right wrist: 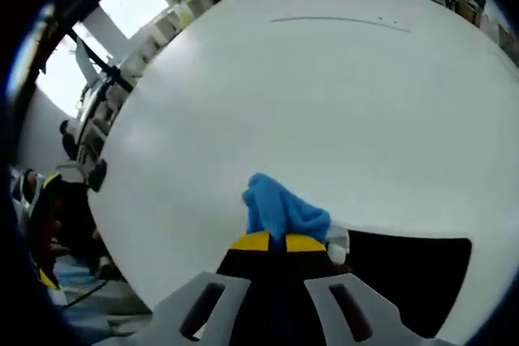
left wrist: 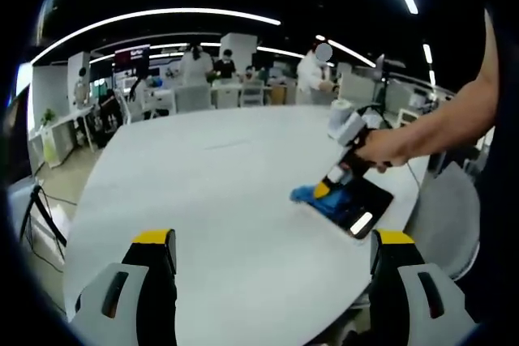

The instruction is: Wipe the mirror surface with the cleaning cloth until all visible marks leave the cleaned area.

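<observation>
A dark rectangular mirror [left wrist: 362, 204] lies flat near the right edge of the white table [left wrist: 219, 192]. A blue cleaning cloth [left wrist: 309, 194] rests at its left end. The right gripper [left wrist: 323, 190], held by a person's hand, is shut on the cloth and pressed down at the mirror. In the right gripper view, the blue cloth [right wrist: 280, 212] bunches out from the closed yellow-tipped jaws of the right gripper [right wrist: 277, 242], with the dark mirror [right wrist: 405, 269] to the right. My left gripper [left wrist: 272, 239] hangs open above the table's near part, holding nothing.
The white table [right wrist: 284, 95] stretches wide and bare around the mirror. A grey chair [left wrist: 446, 216] stands at the table's right edge. Desks, chairs and several people fill the office behind. A tripod [left wrist: 45, 208] stands at the left.
</observation>
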